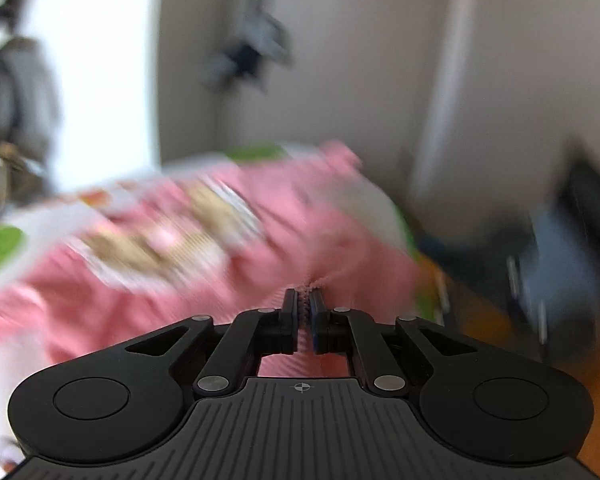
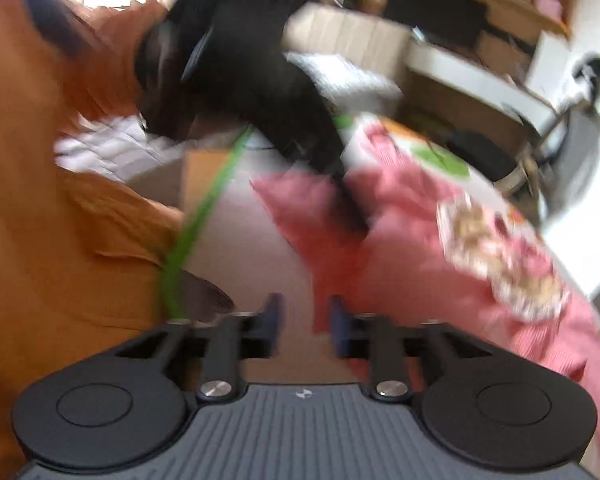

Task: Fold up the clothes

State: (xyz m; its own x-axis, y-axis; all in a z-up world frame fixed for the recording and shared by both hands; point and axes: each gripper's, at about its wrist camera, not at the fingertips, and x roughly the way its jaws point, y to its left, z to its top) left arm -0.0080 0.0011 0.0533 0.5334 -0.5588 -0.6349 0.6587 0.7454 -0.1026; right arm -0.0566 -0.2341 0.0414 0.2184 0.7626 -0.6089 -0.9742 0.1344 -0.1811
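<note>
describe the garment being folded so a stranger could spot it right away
Start at the white surface with green patches and look at the large cloth across it. That is the pink garment, pinched at one edge by the left gripper, while the right gripper is open. Unlike the person's plain orange top, it carries a pale printed picture on its front.

Ahead of the right gripper (image 2: 303, 320) the gap between its parted fingers opens onto bare pale surface (image 2: 240, 236) — hemmed by the orange-clad torso (image 2: 40, 200) on its left, the pink garment (image 2: 440, 248) on its right, and the left gripper (image 2: 260, 80) beyond.
</note>
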